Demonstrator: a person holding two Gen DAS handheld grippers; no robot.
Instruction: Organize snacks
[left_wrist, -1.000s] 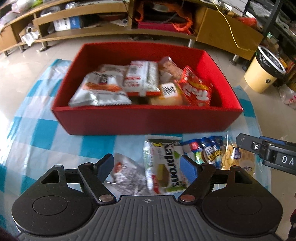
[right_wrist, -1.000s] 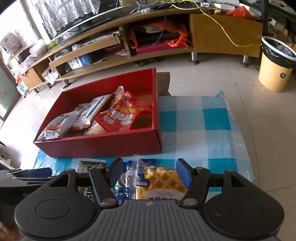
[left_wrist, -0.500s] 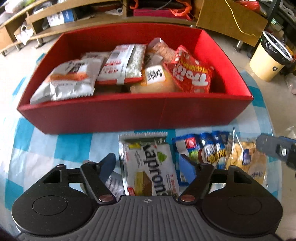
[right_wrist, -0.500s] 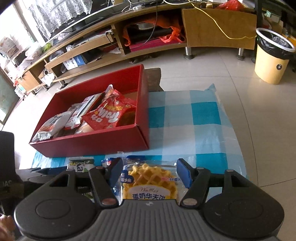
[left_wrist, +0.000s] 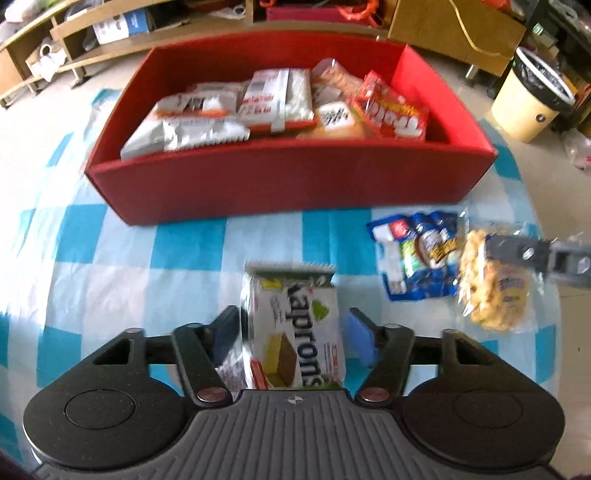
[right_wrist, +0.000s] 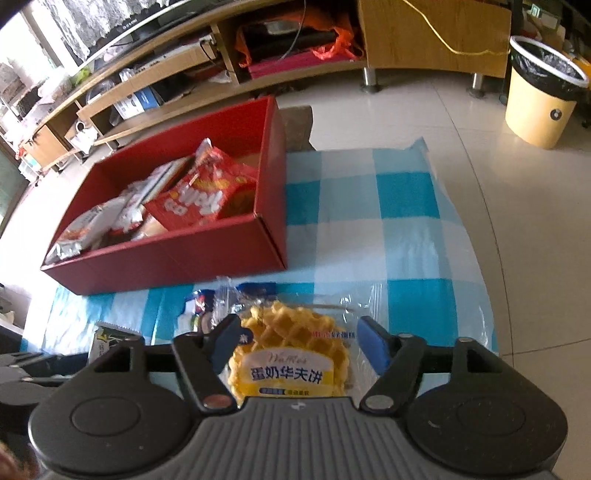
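A red box (left_wrist: 288, 184) (right_wrist: 166, 266) holding several snack packets stands on the blue-checked cloth (left_wrist: 147, 258). My left gripper (left_wrist: 293, 318) is shut on a white-and-green Kaprons wafer packet (left_wrist: 295, 325), raised off the cloth in front of the box. Its jaws are easing open, with the pads still at the packet's sides. My right gripper (right_wrist: 301, 326) straddles a clear waffle packet (right_wrist: 291, 354) (left_wrist: 491, 291) that lies on the cloth. Its jaws are opening and there is a gap at the right pad. A blue snack packet (left_wrist: 417, 254) (right_wrist: 207, 299) lies between the two.
A small silver packet (left_wrist: 231, 369) lies under my left finger. A cream waste bin (left_wrist: 532, 103) (right_wrist: 543, 99) stands on the tiled floor at the right. Low wooden shelves (right_wrist: 258, 55) run along the back. A brown block (right_wrist: 299, 125) sits behind the box.
My left gripper narrowed onto the Kaprons packet and drew it back from the box front. My right gripper shifted off the blue packet to centre on the waffle packet, and its jaws widened.
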